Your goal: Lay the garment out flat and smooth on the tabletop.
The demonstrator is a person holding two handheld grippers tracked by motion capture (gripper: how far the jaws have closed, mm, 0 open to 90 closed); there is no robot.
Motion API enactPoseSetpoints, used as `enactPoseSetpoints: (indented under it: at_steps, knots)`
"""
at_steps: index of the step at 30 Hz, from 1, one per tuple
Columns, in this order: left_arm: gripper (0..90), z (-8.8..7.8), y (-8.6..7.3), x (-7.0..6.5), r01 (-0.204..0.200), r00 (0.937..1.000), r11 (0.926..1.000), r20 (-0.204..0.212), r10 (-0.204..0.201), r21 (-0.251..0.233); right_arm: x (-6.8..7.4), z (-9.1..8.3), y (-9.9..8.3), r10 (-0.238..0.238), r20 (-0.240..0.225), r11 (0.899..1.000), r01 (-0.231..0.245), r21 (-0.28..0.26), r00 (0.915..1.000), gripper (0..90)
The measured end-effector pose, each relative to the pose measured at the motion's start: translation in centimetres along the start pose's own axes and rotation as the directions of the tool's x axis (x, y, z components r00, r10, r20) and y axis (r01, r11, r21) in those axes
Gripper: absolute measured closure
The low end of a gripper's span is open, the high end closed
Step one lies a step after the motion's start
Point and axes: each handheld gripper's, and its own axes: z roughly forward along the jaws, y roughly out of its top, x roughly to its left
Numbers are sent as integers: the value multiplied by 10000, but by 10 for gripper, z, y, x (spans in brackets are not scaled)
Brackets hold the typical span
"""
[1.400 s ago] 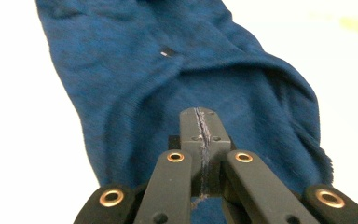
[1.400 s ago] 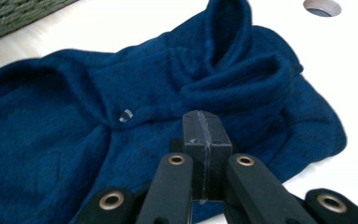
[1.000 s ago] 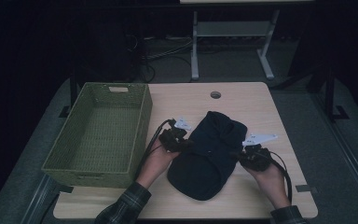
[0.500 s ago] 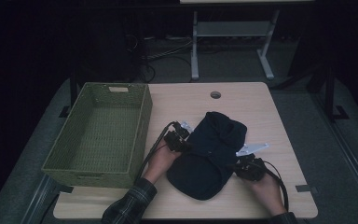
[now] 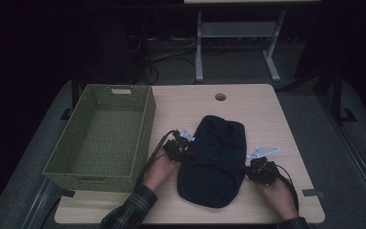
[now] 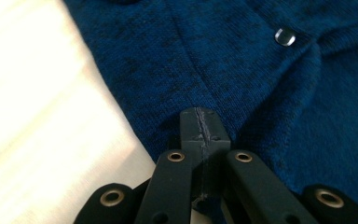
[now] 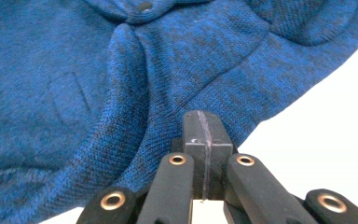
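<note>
Hidden and cropped parts

The blue knitted garment (image 6: 261, 93) runs past both gripper views' edges; whether fabric sits between either gripper's closed jaws is hidden.

Dim overhead view, perhaps underexposed, overexposed close-ups

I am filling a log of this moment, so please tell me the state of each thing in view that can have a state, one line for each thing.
left gripper: jaws shut, at the garment's edge.
right gripper: jaws shut, at the garment's opposite edge.
blue knit garment: lying bunched on the table, not spread flat.
green woven basket: upright, empty.
table: bearing the basket and the garment.
</note>
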Motion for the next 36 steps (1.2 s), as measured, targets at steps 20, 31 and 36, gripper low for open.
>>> enactPoseSetpoints:
  at_steps: [20,31,36]
  knots:
    - [900,-18,-24,-37,-417,9971,9991,631,418,-41,4,-15,-10,-287,124,9994,289,-169,9995,900]
    - [900,-21,3,-8,71,9992,9981,-395,-95,-606,-25,-9,27,44,315,9949,-12,-1011,9995,900]
    - [900,-14,17,15,597,9955,9927,-666,-669,-1045,-45,10,47,505,333,9917,-462,-1203,9982,900]
